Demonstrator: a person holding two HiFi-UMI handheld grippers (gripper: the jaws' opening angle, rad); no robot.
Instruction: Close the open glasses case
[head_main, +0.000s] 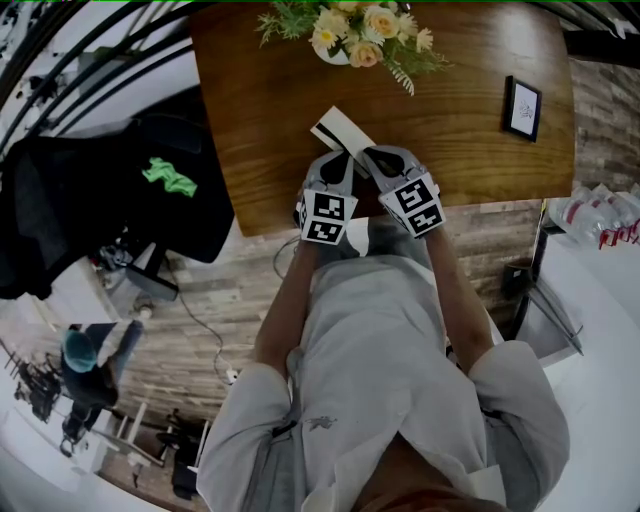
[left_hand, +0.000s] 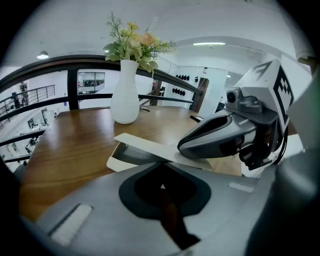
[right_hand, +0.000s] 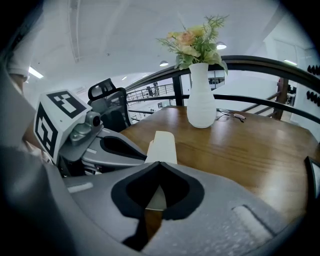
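The white glasses case (head_main: 340, 129) lies on the wooden table (head_main: 450, 60) near its front edge, its lid partly raised over a dark inside. In the left gripper view the case (left_hand: 131, 149) sits just past my left gripper (left_hand: 161, 163), which is shut with nothing between its jaws. My right gripper (left_hand: 220, 136) rests on the lid's right end. In the right gripper view the case (right_hand: 162, 142) stands straight ahead of my right gripper (right_hand: 159, 163), also shut and empty. From above, the left gripper (head_main: 340, 157) and right gripper (head_main: 368, 154) meet at the case's near end.
A white vase (left_hand: 125, 92) of flowers (head_main: 355, 30) stands at the table's far side. Spectacles (right_hand: 231, 115) lie beside the vase (right_hand: 201, 97). A small framed picture (head_main: 522, 107) stands at the right. Black cloth (head_main: 120, 200) lies left of the table.
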